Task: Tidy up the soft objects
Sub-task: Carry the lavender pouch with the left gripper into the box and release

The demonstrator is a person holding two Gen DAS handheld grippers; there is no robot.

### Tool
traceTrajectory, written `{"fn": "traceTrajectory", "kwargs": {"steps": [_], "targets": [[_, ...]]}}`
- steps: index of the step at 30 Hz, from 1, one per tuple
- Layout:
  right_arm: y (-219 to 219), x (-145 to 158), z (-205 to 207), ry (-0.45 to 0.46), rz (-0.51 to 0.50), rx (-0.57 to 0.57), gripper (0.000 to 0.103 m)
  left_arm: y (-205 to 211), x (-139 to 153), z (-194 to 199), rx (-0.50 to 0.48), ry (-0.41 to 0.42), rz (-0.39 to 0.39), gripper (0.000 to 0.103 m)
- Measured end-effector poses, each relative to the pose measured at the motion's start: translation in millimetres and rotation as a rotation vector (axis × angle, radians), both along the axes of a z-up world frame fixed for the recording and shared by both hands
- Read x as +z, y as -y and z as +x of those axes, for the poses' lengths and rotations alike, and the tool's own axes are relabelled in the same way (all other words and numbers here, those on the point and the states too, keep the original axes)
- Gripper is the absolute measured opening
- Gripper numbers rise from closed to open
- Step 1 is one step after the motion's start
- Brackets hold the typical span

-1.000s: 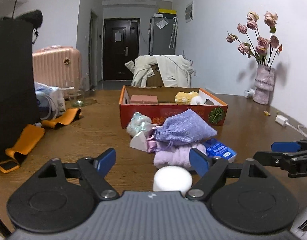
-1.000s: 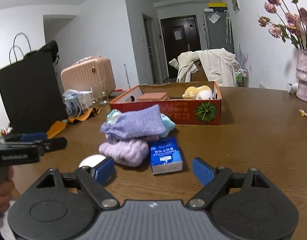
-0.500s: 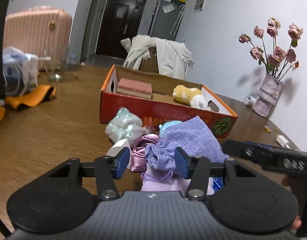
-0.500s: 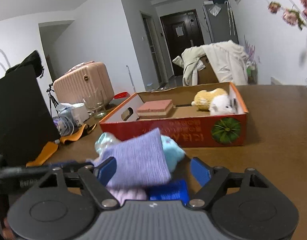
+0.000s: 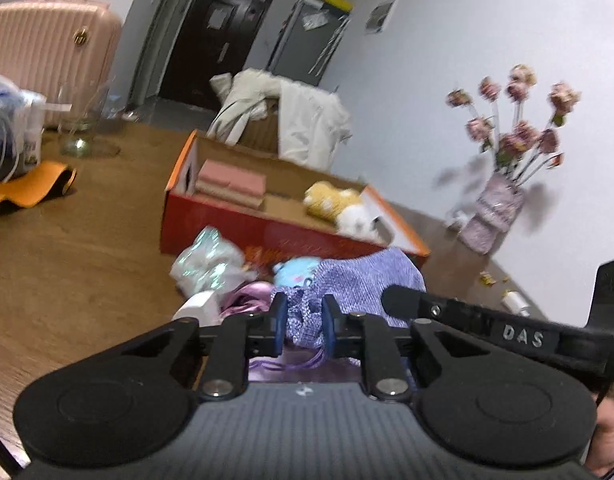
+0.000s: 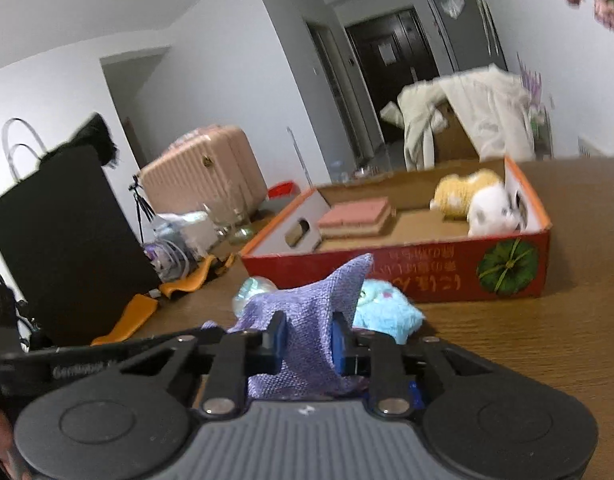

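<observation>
A purple knit pouch lies on top of a pile of soft things in front of the red cardboard box. My left gripper is shut on the pouch's gathered drawstring end. My right gripper is shut on the pouch from the other side. Under it lie a light blue plush, a pink satin bag and a shiny plastic packet. The box holds a pink sponge block and a yellow and white plush toy.
A vase of dried roses stands at the right by the wall. Orange straps, a glass and a black bag are on the table's left side. A chair draped with a white jacket stands behind the box.
Both grippers moved in on the pile from opposite sides and closed on the purple pouch. One second ago both were open and farther back.
</observation>
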State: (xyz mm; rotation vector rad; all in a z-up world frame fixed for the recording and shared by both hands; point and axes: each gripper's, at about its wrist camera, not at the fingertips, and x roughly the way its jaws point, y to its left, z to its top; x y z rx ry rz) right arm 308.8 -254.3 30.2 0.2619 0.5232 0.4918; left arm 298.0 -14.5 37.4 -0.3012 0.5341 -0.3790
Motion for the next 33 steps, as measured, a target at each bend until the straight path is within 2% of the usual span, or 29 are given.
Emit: {"fn": "traceTrajectory", "kwargs": {"steps": [3, 6, 11, 14, 18, 21, 24, 26, 27, 28, 29, 31, 33], "targets": [[14, 13, -35, 0.024, 0.022, -0.009, 0.022, 5, 14, -24, -0.05, 0.035, -0.013, 0.017], [30, 14, -67, 0.008, 0.038, -0.028, 0.022, 17, 16, -50, -0.118, 0.029, 0.004, 0.017], [54, -16, -110, -0.111, 0.065, -0.083, 0.022, 47, -8, -80, -0.18, -0.054, 0.069, 0.017], [64, -38, -127, -0.174, 0.092, -0.115, 0.022, 57, -22, -95, -0.201, -0.077, 0.098, 0.026], [76, -55, -142, -0.193, 0.129, -0.141, 0.022, 67, -38, -99, -0.181, -0.116, 0.134, 0.035], [80, -58, -146, -0.183, 0.131, -0.151, 0.022, 68, -41, -98, -0.178, -0.145, 0.111, 0.048], [82, -62, -148, -0.185, 0.147, -0.155, 0.022, 70, -43, -100, -0.193, -0.158, 0.089, 0.052], [83, -64, -147, -0.191, 0.148, -0.165, 0.022, 72, -46, -99, -0.204, -0.173, 0.081, 0.051], [83, -65, -146, -0.194, 0.146, -0.169, 0.022, 74, -46, -98, -0.207, -0.177, 0.076, 0.044], [84, -66, -146, -0.196, 0.149, -0.169, 0.022, 74, -47, -97, -0.209, -0.181, 0.068, 0.03], [84, -66, -145, -0.2, 0.154, -0.166, 0.022, 74, -47, -96, -0.214, -0.182, 0.058, 0.025], [83, -64, -145, -0.197, 0.141, -0.164, 0.019, 75, -44, -96, -0.212, -0.162, 0.059, 0.019], [82, -58, -145, -0.186, 0.137, -0.155, 0.016, 77, -37, -97, -0.214, -0.137, 0.067, 0.018]]}}
